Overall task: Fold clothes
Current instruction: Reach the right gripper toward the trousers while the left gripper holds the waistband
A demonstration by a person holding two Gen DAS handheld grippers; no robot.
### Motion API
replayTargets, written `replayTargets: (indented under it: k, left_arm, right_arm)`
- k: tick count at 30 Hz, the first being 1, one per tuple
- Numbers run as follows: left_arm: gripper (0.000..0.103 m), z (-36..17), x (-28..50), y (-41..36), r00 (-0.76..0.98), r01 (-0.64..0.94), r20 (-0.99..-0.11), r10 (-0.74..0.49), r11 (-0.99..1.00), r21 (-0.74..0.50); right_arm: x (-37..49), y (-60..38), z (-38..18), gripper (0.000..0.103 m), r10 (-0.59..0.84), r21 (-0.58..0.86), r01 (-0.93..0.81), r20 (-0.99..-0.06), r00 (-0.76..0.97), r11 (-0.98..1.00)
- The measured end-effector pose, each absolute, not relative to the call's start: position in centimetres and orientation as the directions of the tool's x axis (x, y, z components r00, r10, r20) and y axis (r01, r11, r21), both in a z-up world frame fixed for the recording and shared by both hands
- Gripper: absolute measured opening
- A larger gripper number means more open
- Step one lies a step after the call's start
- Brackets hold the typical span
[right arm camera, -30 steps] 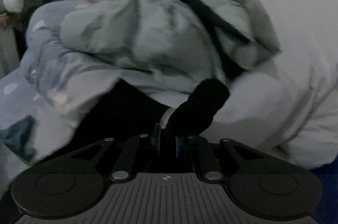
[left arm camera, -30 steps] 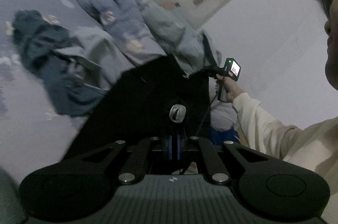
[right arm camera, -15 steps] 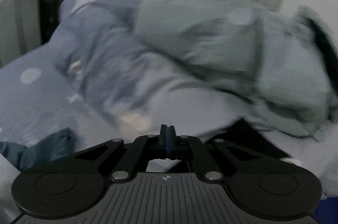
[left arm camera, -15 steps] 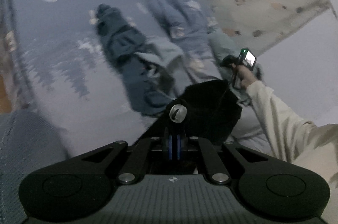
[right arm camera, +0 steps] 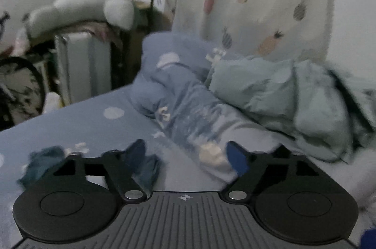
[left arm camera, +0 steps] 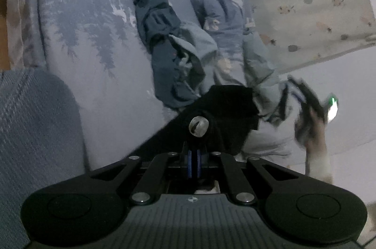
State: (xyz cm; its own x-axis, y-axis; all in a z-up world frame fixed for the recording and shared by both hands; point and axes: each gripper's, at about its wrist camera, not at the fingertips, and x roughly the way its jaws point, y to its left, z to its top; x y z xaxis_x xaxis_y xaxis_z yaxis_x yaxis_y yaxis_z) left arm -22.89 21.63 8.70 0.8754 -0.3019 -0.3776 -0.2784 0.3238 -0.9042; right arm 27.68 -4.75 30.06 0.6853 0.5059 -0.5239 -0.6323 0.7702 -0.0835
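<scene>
Left tool (left arm camera: 193,150), aimed slightly downward, clenched on black garment (left arm camera: 225,108) w/ a metal button, near bed (left arm camera: 94,49) edge. Right tool (right arm camera: 188,155) spreading apart, nothing between its fingers. Blue clothes (left arm camera: 164,37) heaped mid-bed; pineapple-print curtain (right arm camera: 258,2) behind.

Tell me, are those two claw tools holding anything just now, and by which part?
The left gripper is shut on a black garment, pinching a bunched bit of it near a silver button. The right gripper holds nothing; its jaws are opening, with nothing between them.
</scene>
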Motion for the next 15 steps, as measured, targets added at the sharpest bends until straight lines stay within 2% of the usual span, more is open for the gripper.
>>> replayTargets:
  k: [3,6,12,15]
  left_arm:
    - [0.008,8.4,-23.3,21.3,0.883,-0.242,-0.325,-0.338,0.266,-0.933]
    - [0.008,7.7,-23.5,20.9,0.88,-0.225,-0.286,-0.378,0.197,-0.954]
    - [0.008,7.9,-23.1,20.2,0.89,-0.183,-0.243,-0.386,0.187,-0.965]
    - [0.008,8.3,-22.5,20.0,0.892,-0.165,-0.236,-0.385,0.209,-0.964]
  right_arm:
    - [19.6,-10.8,30.8,0.086,0.486,-0.094,-0.634,-0.558,0.672,0.768]
    - [10.9,-15.9,28.6,0.089,0.483,-0.044,-0.645,-0.624,0.614,0.763]
    - [-4.5,-19.4,15.5,0.092,0.454,0.175,-0.57,-0.799,0.394,0.803]
    - [-9.1,-19.0,9.6,0.092,0.526,0.377,-0.44,-0.8,0.289,0.815]
